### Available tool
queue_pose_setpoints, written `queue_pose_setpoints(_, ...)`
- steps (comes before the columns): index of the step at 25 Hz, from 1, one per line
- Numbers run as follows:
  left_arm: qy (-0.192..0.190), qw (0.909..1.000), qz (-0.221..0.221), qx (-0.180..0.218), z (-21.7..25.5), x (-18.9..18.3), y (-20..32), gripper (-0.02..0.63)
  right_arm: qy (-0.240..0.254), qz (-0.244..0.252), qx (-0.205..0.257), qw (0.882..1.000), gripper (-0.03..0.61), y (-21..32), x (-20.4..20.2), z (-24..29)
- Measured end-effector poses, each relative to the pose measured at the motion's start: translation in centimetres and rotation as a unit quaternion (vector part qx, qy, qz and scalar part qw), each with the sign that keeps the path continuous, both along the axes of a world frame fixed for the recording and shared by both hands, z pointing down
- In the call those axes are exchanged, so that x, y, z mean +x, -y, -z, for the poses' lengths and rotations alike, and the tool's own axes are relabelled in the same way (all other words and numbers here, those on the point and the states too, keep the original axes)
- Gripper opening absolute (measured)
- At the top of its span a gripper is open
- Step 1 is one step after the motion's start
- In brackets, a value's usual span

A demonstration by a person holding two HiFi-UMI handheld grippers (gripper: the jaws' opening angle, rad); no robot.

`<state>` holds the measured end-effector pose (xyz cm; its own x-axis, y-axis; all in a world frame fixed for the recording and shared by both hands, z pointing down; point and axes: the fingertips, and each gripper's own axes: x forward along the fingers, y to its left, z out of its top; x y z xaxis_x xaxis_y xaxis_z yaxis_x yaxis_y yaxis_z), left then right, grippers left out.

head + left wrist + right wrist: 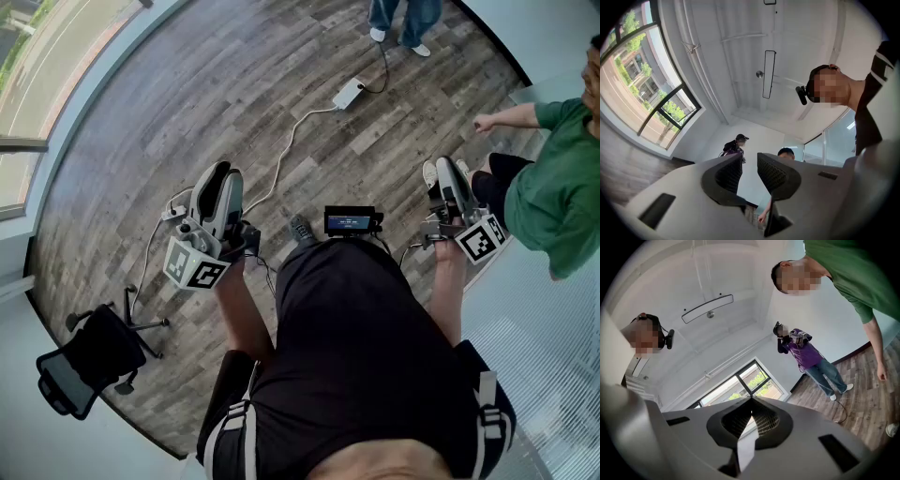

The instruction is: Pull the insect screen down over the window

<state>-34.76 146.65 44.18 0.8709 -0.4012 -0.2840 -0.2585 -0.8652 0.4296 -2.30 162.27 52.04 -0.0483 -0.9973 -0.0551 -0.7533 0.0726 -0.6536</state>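
The window [23, 94] runs along the far left wall; no insect screen can be made out on it. It shows again in the left gripper view as a dark-framed window [642, 89] with trees outside, and in the right gripper view as a window [740, 383] behind the jaws. My left gripper [223, 180] is held at waist height over the floor, well away from the window. Its jaws stand apart with nothing between them [749, 161]. My right gripper [448, 176] is at my right side, jaws closed tip to tip on nothing [751, 401].
A black office chair [89, 356] stands at the lower left. A white power strip [349, 93] and its cable [281, 159] lie on the wood floor ahead. A person in green [553, 187] stands close at the right; another person's legs [401, 23] are farther ahead.
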Motion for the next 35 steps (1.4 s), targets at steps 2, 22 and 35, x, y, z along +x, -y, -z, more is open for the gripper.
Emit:
queue_pose_setpoints(2,0.002,1.0,-0.001,0.0,-0.2,0.0,0.2,0.1,-0.002,-0.001,-0.001,1.0,0.008,0.2,-0.1,0.0)
queue_pose_setpoints(22,-0.001,0.9999,0.002,-0.01,-1.4,-1.3,1.0,0.099,0.002,0.006,-0.036,0.999,0.008,1.1,-1.3,-1.9)
queue_pose_setpoints(35,-0.021,0.9987,0.026,-0.039,-2.9,-6.1,5.1,0.101,0.006,-0.012,-0.088,0.996,0.009,4.9,-4.2,-5.1)
